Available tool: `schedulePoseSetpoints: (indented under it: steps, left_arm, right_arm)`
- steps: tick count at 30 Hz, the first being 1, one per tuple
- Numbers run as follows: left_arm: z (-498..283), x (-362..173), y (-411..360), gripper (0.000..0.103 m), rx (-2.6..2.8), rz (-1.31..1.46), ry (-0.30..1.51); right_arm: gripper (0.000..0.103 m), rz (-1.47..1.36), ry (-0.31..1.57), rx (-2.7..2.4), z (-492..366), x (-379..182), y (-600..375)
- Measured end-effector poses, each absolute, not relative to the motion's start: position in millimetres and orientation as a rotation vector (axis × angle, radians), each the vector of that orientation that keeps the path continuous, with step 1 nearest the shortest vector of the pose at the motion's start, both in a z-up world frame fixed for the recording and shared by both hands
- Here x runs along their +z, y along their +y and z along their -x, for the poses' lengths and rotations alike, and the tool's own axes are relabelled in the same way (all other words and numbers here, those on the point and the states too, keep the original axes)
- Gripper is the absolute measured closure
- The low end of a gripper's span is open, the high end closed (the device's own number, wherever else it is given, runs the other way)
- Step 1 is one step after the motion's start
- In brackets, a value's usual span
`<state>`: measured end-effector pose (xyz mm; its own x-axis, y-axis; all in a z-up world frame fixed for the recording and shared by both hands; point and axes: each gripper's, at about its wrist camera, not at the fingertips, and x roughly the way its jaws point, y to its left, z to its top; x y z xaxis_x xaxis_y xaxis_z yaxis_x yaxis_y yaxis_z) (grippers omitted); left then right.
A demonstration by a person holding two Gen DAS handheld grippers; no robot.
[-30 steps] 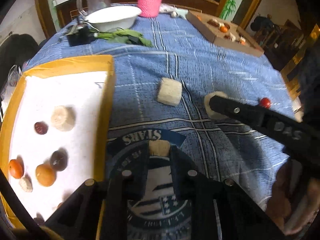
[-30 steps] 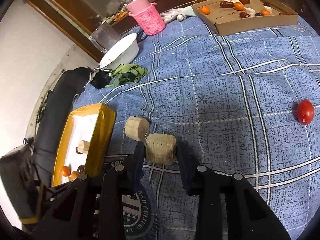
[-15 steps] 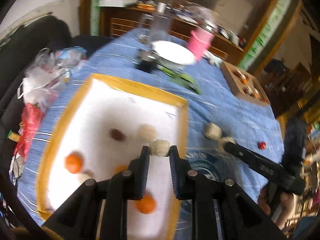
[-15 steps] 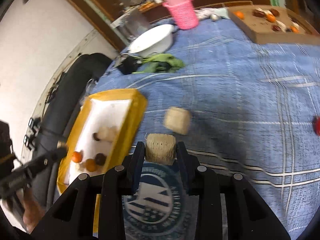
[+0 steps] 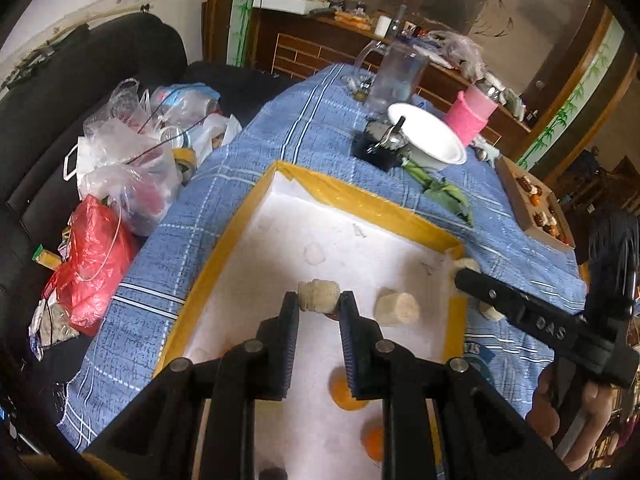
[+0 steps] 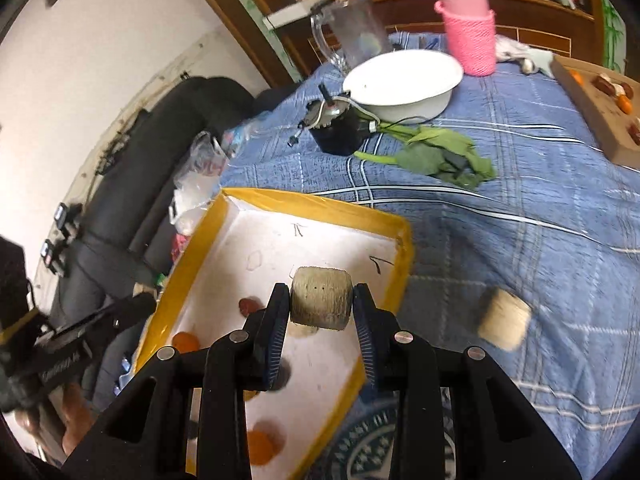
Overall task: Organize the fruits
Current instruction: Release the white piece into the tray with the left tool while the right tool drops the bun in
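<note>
Both grippers are clamped on banana chunks: left gripper (image 5: 319, 307) holds a small chunk (image 5: 319, 300), right gripper (image 6: 321, 309) a fat chunk (image 6: 321, 297), both above the yellow tray (image 6: 316, 202). The right sits just inside the tray's rim, so letting go now could bounce it out onto the cloth (image 6: 520, 184), or it lands on fruit underneath

In the right wrist view we see the tray (image 6: 320, 206) at lower left, the bowl (image 6: 404, 92) at upper centre, leaves (image 6: 436, 158) between them, and a box (image 6: 592, 120) at far right.
</note>
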<state>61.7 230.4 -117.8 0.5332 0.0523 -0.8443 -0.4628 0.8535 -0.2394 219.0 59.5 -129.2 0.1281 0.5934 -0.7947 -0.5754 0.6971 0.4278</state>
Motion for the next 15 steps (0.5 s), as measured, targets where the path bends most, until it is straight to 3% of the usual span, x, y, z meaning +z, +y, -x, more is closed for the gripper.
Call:
schedulePoseSetpoints:
  steps: [15]
  left_arm:
    - [-87, -174, 243, 0.080, 0.361, 0.432, 1.122]
  right_arm:
    - [0.072, 0.089, 1.234, 0.776, -230, -167, 103]
